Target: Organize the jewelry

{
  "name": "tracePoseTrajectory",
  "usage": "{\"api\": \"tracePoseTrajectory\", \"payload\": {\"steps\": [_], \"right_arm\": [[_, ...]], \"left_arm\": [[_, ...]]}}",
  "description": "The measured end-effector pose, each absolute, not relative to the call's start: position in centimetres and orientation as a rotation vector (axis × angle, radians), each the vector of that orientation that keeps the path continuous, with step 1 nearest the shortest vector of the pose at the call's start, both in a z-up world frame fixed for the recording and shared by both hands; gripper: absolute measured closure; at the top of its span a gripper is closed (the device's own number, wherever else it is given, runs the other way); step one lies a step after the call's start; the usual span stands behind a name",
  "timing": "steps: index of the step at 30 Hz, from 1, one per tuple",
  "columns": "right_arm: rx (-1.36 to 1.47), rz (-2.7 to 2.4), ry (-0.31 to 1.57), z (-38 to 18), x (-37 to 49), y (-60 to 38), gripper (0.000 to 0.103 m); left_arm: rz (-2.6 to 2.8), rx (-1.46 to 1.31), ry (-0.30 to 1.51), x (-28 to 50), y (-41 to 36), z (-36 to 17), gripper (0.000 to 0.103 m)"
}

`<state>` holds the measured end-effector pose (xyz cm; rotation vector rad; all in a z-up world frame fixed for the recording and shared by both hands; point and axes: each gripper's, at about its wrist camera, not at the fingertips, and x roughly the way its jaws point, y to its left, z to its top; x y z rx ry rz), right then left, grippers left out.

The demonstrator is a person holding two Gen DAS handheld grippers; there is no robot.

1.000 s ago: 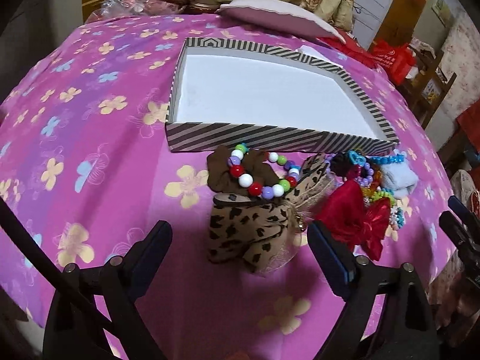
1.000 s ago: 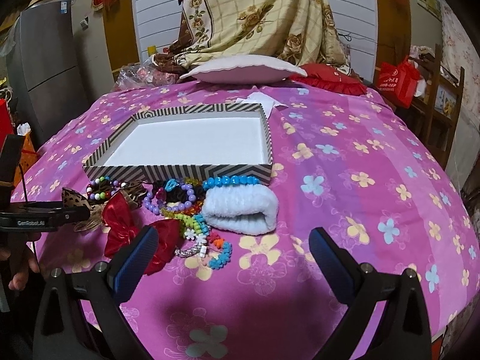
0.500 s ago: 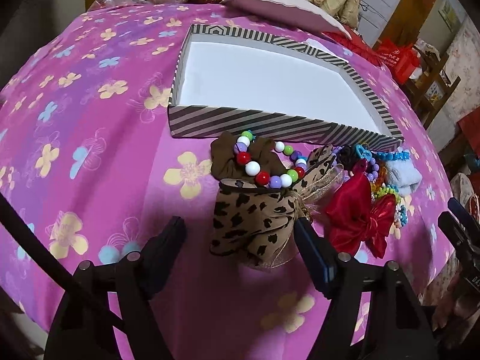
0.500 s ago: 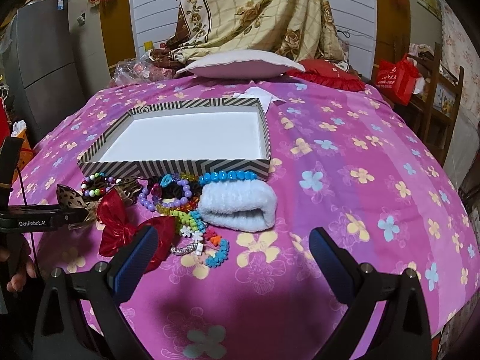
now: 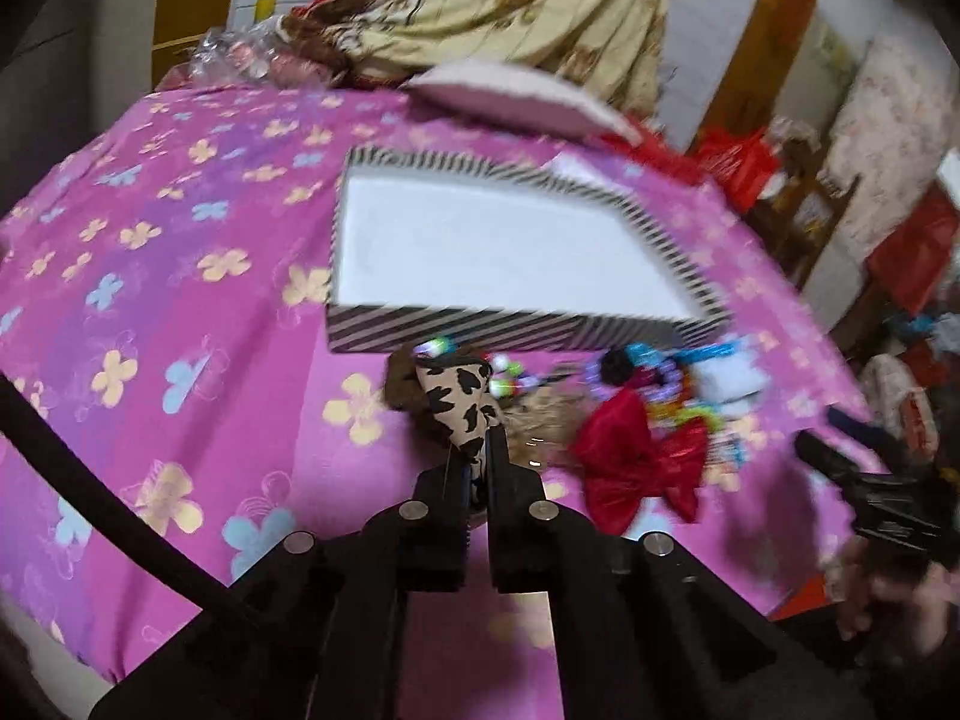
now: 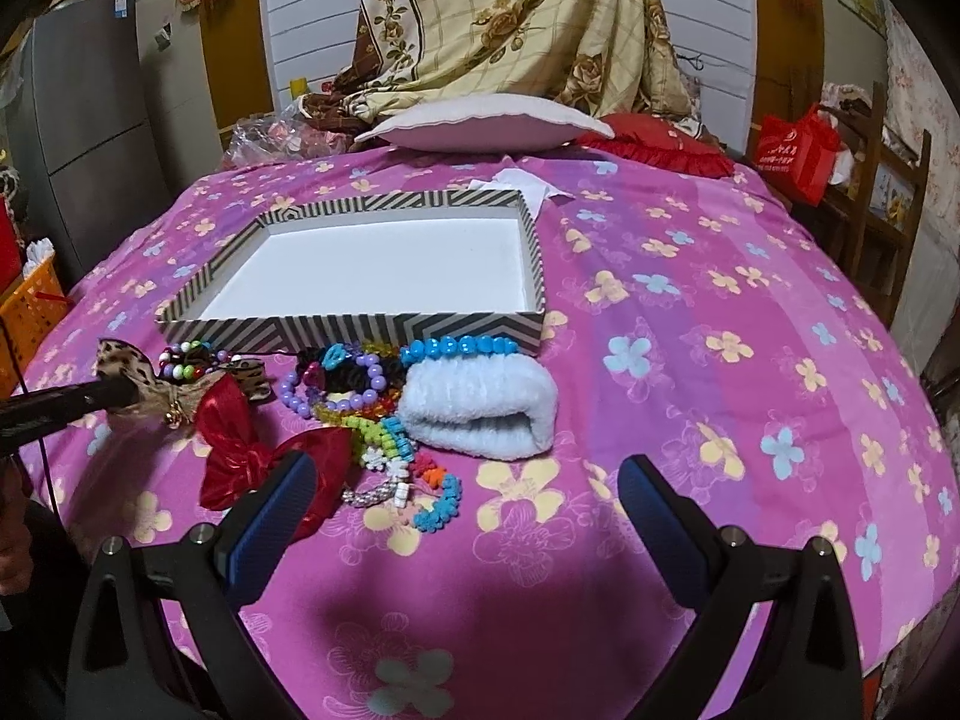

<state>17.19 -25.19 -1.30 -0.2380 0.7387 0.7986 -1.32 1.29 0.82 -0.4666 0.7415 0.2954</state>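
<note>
My left gripper is shut on the leopard-print bow, pinching its near lobe and lifting it just in front of the striped box. The bow also shows in the right wrist view, held by the left gripper. The box has a bare white floor. A multicoloured bead bracelet, a red bow, purple beads, a blue bead bracelet and a white fluffy band lie in front of it. My right gripper is open and empty, near the pile.
A pink flowered cloth covers the table. A white pillow and a red cushion lie at the far edge. A red bag and wooden shelves stand to the right. An orange basket sits at the left.
My left gripper has closed from wide open onto the leopard-print bow and lifted it, tilting upward. My right gripper has barely moved.
</note>
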Motion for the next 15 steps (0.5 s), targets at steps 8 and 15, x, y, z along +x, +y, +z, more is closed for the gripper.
{"api": "tracePoseTrajectory", "payload": {"steps": [8, 15], "right_arm": [[-0.283, 1.065, 0.850, -3.0, 14.9, -22.1, 0.001], [-0.359, 1.095, 0.940, -5.4, 15.1, -18.6, 0.021]], "left_arm": [[0.140, -0.450, 0.745, -3.0, 0.7, 1.9, 0.103], [0.138, -0.475, 0.697, -3.6, 0.5, 2.0, 0.103]]}}
